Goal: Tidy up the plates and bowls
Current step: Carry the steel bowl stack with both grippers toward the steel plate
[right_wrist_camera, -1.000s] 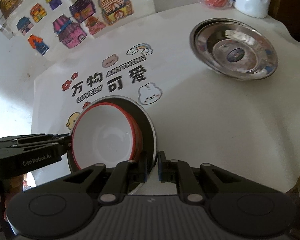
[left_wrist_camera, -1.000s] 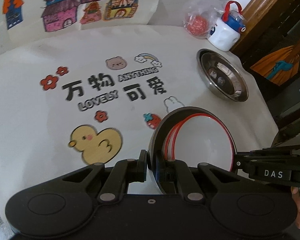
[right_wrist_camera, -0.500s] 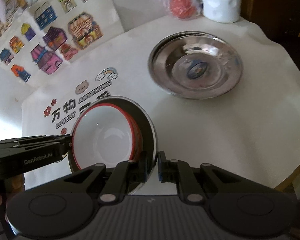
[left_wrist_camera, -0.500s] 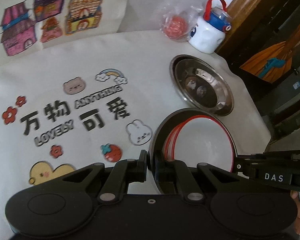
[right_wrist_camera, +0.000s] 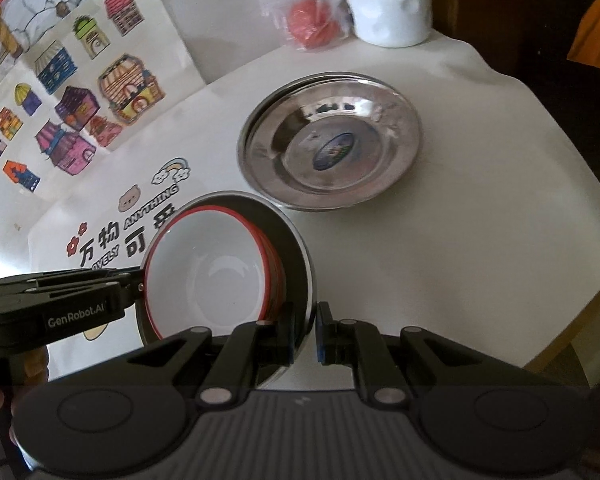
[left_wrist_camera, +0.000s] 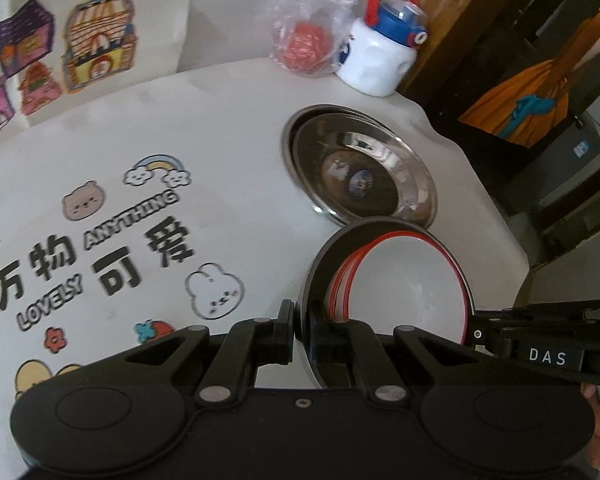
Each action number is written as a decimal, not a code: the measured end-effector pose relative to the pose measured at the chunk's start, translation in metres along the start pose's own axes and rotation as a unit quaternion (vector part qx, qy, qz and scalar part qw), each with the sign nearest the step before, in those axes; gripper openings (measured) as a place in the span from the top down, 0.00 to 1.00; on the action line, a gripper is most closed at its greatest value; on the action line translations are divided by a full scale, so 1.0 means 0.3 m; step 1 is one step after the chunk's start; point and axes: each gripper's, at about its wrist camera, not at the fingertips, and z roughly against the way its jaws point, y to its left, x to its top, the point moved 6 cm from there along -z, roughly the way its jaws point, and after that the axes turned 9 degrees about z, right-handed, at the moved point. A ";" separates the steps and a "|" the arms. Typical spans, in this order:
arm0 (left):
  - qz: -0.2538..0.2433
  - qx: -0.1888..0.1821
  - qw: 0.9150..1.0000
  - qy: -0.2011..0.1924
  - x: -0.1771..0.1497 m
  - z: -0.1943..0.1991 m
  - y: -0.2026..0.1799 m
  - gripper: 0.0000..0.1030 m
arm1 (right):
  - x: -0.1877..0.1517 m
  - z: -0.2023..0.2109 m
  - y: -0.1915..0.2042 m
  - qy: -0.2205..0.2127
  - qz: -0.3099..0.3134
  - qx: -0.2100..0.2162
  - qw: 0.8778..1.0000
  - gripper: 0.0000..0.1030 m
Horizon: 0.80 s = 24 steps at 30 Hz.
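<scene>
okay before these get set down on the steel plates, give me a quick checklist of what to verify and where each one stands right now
1. Left gripper clamped on the carried steel plate rim: ok.
2. Right gripper clamped on the opposite rim: ok, rim sits between its fingers.
3. Red-rimmed bowls nested in the carried plate: ok, though the load is tilted steeply, so slipping is possible.
4. Steel plates on the table free to receive: ok, nothing lies in the top one.
5. Water bottle and bagged red item away from the landing spot: ok, both stand behind it.
6. Carried plate lined up over the stack: cannot tell.
</scene>
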 end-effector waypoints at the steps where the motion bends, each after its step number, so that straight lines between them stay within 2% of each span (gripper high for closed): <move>1: -0.002 -0.002 1.000 0.001 0.000 -0.005 -0.011 0.95 | -0.003 0.005 -0.010 0.000 -0.002 -0.001 1.000 0.89; 13: -0.023 -0.017 1.000 0.010 0.013 -0.064 -0.128 0.96 | -0.020 0.052 -0.122 -0.009 -0.025 -0.018 0.999 0.89; 24: -0.034 -0.027 0.999 0.006 0.068 -0.110 -0.226 0.96 | 0.021 0.081 -0.227 -0.024 -0.040 -0.029 0.998 0.89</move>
